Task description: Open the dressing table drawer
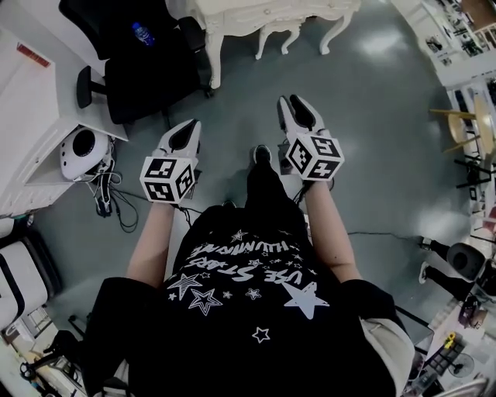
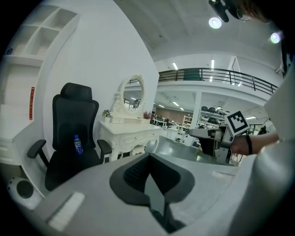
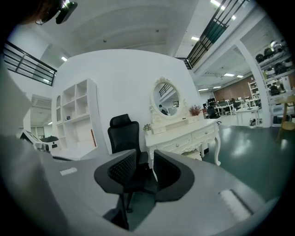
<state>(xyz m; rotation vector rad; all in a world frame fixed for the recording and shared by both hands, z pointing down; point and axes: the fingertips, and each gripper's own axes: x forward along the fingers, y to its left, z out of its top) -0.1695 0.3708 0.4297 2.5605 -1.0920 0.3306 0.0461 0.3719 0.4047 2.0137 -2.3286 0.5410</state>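
Note:
The white dressing table (image 1: 267,17) stands on carved legs at the far end of the floor, well ahead of both grippers. In the left gripper view the dressing table (image 2: 131,133) shows with its oval mirror. Seen from the right gripper, the dressing table (image 3: 186,133) has its knobbed drawers (image 3: 203,133) closed. My left gripper (image 1: 186,128) is held in the air, its jaws closed together on nothing (image 2: 150,161). To its right, my right gripper (image 1: 295,105) stands open with an empty gap between the pads (image 3: 145,161). Neither touches the table.
A black office chair (image 1: 147,66) with a blue bottle (image 1: 142,32) on its seat stands left of the dressing table. A white desk (image 1: 35,101), a round white device (image 1: 81,151) and floor cables (image 1: 108,203) lie at the left. Stools (image 1: 465,124) stand at the right.

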